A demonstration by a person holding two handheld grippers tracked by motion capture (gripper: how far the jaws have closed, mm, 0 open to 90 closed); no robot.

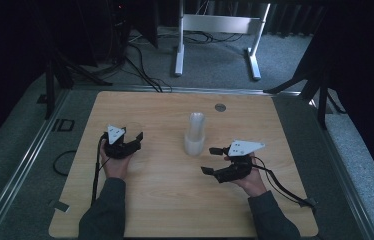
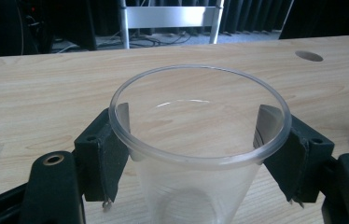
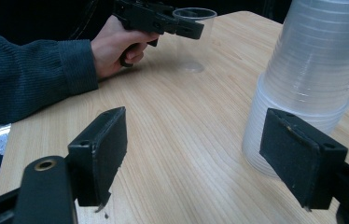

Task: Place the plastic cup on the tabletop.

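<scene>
the clear cup (image 2: 196,149) is sitting closest, standing upright on the desk (image 2: 32,93) between the two fingers of the left gripper (image 2: 196,154). those fingers (image 2: 105,156) are sitting just under the rim on both sides, but i cannot tell if they are squeezing it or only sitting beside it. the cup is thin and soft, so a hard squeeze could be bending or cracking it. a loose hold could be letting it slip out and tip over when it is lifted. the right gripper (image 3: 196,154) is waiting with its fingers (image 3: 100,149) spread wide and holding nothing, just beside the stack of cups (image 3: 312,70) in the middle of the desk. if that gripper is bumping the tall stack, the stack could be falling over and rolling away. counting now: one single cup on the person's left side, one stack of many cups too close together to count, two grippers, two hands, one desk.
</scene>
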